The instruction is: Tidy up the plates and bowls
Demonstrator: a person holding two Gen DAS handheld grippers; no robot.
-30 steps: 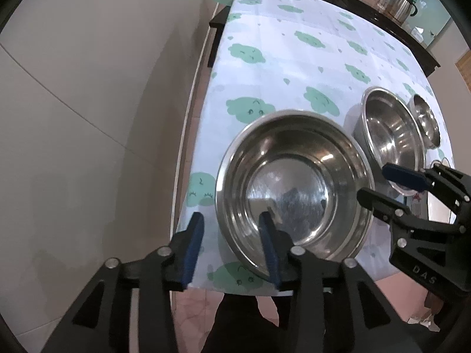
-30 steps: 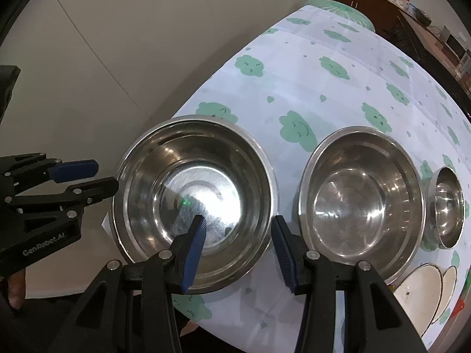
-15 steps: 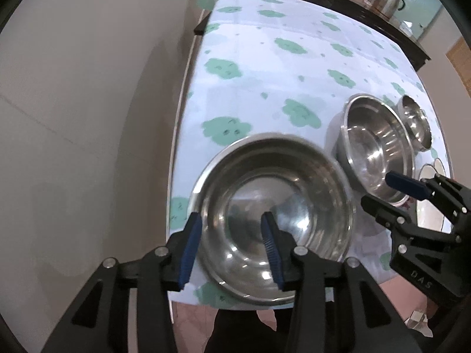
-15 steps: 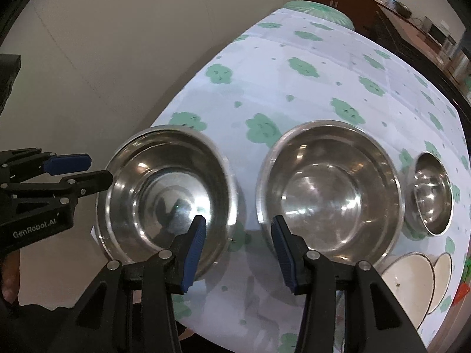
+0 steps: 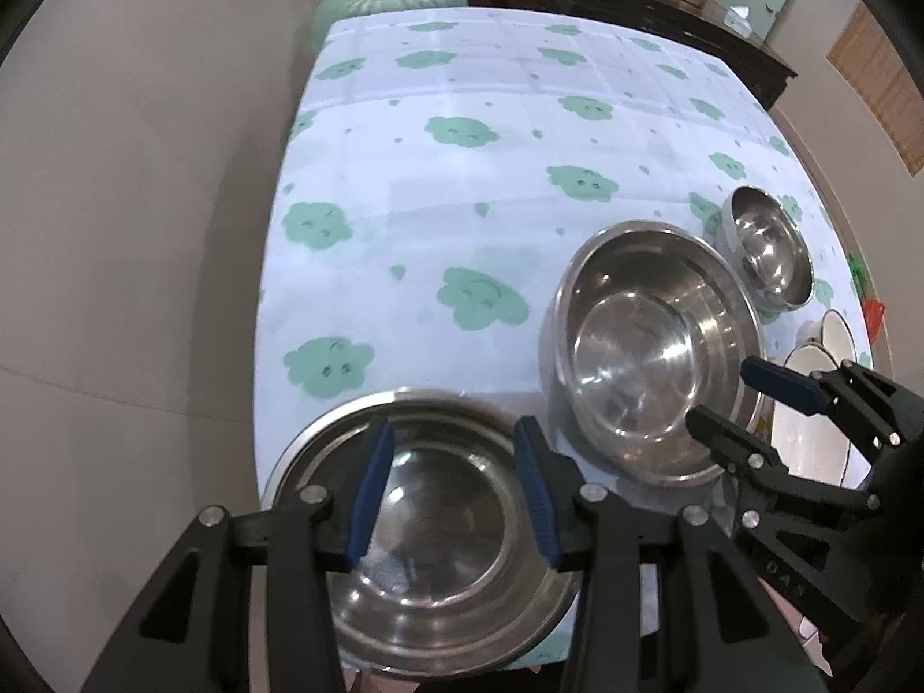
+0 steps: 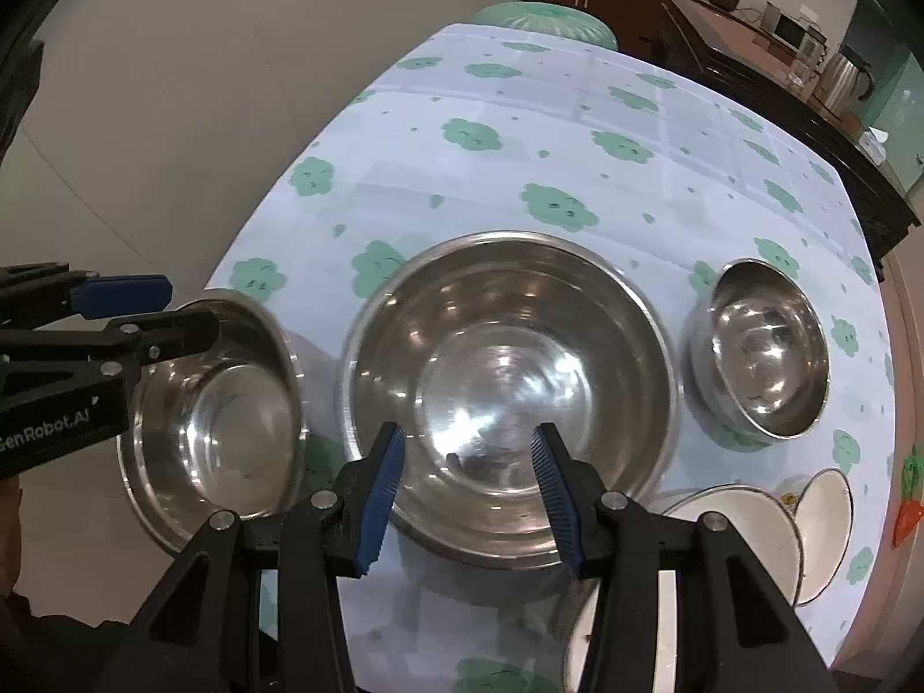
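Note:
Three steel bowls stand in a row on the cloud-print tablecloth (image 5: pixel 491 185): a big left bowl (image 5: pixel 439 548) (image 6: pixel 213 421) at the near table edge, a big middle bowl (image 5: pixel 647 346) (image 6: pixel 508 387), and a small bowl (image 5: pixel 768 248) (image 6: pixel 762 346) at the right. White plates (image 6: pixel 751 525) (image 5: pixel 808 433) lie near the right front. My left gripper (image 5: pixel 450 491) is open and empty, hovering over the left bowl. My right gripper (image 6: pixel 468 491) is open and empty, over the near rim of the middle bowl.
A beige wall runs along the table's left side. A green stool (image 6: pixel 543 17) stands at the far end. A dark sideboard (image 6: pixel 751 34) with a kettle (image 6: pixel 843 75) lies beyond. A small carrot-like red item (image 6: pixel 906 514) lies at the right edge.
Both grippers have pulled back and risen, and the right one has shifted rightward from the left bowl to the middle bowl. Both stay open. The bowls have not moved.

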